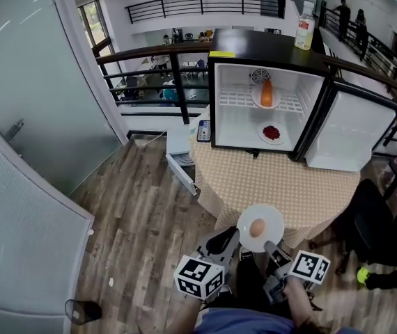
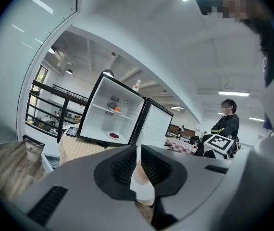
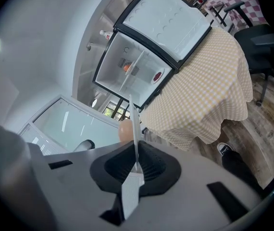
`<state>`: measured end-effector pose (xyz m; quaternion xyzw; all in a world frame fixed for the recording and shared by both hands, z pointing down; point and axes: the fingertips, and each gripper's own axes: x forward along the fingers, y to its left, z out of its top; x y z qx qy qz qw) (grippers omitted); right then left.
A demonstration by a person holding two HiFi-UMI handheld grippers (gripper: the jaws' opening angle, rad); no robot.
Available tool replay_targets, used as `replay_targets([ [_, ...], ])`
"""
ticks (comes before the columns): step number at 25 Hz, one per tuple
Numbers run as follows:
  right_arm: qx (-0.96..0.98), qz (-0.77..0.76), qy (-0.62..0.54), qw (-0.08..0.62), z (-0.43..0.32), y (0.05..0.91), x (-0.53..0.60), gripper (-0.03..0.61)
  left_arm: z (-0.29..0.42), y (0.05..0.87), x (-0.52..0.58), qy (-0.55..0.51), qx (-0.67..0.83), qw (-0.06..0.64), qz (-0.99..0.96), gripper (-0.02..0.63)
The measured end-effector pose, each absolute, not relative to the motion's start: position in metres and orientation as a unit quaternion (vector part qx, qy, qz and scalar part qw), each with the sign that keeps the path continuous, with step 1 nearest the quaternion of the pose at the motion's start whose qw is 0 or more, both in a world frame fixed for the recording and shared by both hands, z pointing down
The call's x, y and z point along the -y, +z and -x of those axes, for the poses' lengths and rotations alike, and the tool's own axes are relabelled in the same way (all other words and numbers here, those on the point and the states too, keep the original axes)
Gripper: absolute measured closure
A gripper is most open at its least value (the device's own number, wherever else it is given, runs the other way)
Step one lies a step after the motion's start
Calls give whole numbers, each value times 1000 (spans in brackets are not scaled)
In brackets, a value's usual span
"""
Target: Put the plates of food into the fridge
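You're holding plate (image 1: 273, 219) with egg-like food (image 1: 257, 227) over near counter (image 1: 282, 186) edge. Left tongs (image 1: 232, 240) and right tongs (image 1: 271, 246) are both clamping its near rim. Open fridge (image 1: 254, 47) is standing straight ahead, far side.

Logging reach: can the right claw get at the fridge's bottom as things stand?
Probably yes: the door stands open and the fridge bottom is bare at left, though the right claw holds the egg plate.

You're on an office mezzanine: black railings (image 1: 143, 53) overlook a lower floor, a glass partition (image 1: 24, 82) stands left, an office chair (image 1: 366, 218) sits beside a table (image 1: 282, 186) bearing a mini fridge (image 1: 254, 47).
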<state>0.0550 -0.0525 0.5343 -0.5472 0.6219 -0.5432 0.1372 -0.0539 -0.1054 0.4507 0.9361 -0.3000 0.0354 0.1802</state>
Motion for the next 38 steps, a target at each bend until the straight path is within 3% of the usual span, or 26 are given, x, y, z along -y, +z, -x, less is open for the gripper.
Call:
replay_targets([
  [19, -655, 505, -547, 132, -107, 526, 252, 551, 26, 440, 271, 38, 369, 167, -914, 580],
  [38, -644, 485, -578, 123, -149, 569, 402, 551, -19, 471, 342, 80, 380, 194, -901, 580],
])
